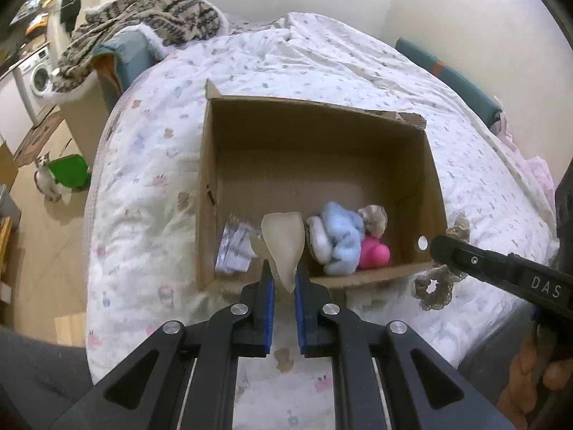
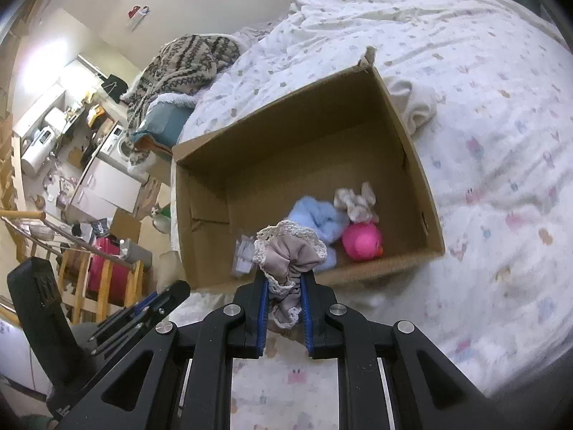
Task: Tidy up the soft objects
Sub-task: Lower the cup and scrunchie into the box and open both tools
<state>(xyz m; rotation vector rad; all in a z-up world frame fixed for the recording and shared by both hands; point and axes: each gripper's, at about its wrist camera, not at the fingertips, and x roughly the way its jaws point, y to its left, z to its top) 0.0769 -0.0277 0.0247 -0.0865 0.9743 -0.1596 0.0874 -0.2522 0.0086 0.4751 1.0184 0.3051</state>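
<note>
An open cardboard box sits on the bed; it also shows in the right wrist view. Inside lie a light blue fluffy piece, a pink ball, a beige scrunchie, a white pad and a clear packet. My left gripper is shut on a translucent cream soft piece at the box's near wall. My right gripper is shut on a taupe lace-edged scrunchie just before the box's near edge; that scrunchie also shows in the left wrist view.
The bed's white patterned quilt surrounds the box. A cream cloth lies beside the box's right wall. A patterned knit blanket is heaped at the bed's far left corner. The floor at left holds a cat and a green lid.
</note>
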